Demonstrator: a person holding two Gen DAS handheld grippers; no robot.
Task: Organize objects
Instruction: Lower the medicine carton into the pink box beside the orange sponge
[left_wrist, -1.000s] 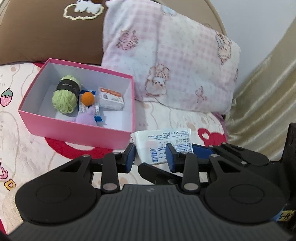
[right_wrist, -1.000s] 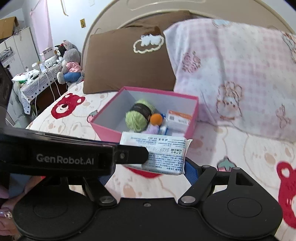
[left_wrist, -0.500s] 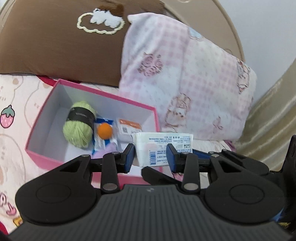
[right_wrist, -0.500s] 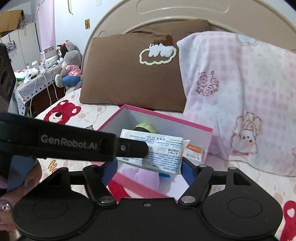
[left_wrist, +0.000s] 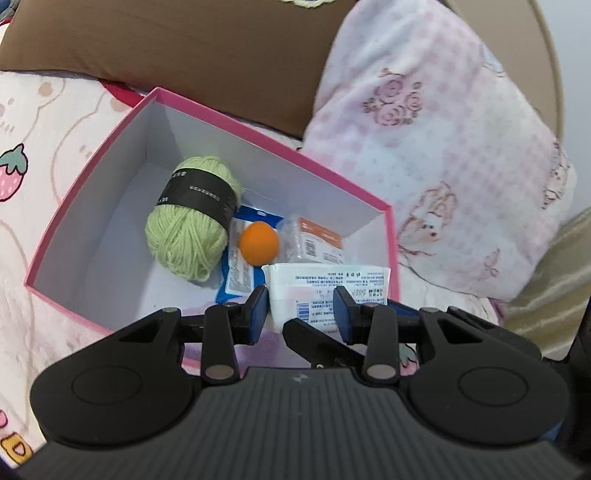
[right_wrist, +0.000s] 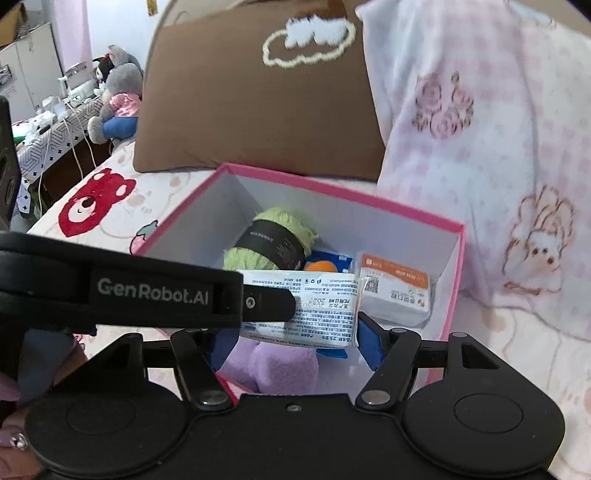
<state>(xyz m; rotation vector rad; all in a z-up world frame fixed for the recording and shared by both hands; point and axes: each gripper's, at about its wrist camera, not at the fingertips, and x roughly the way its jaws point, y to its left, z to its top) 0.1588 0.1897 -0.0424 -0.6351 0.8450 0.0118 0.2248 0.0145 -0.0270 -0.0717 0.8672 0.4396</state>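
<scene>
A white tissue pack (left_wrist: 325, 284) hangs over the near right corner of the pink box (left_wrist: 258, 127). My left gripper (left_wrist: 300, 314) is shut on it; one of its fingers (right_wrist: 269, 302) lies across the pack's printed face. My right gripper (right_wrist: 297, 345) straddles the pack (right_wrist: 325, 306) end to end; its jaws are closing, blue pads at the pack's ends. Inside the box lie green yarn (left_wrist: 188, 221), an orange ball (left_wrist: 258, 243), a blue packet (left_wrist: 238, 273), an orange-and-white carton (right_wrist: 395, 288) and a purple plush (right_wrist: 280, 365).
The box sits on a cartoon-print bedsheet (left_wrist: 44, 147). A brown pillow (right_wrist: 240, 110) leans behind it and a pink checked pillow (left_wrist: 443, 166) crowds its right side. Plush toys (right_wrist: 110, 96) and a cluttered side table stand far left. A person's hand (right_wrist: 11, 443) shows at lower left.
Both grippers have carried the tissue pack forward and down, from in front of the box to over its near right corner. The right jaws have narrowed around the pack.
</scene>
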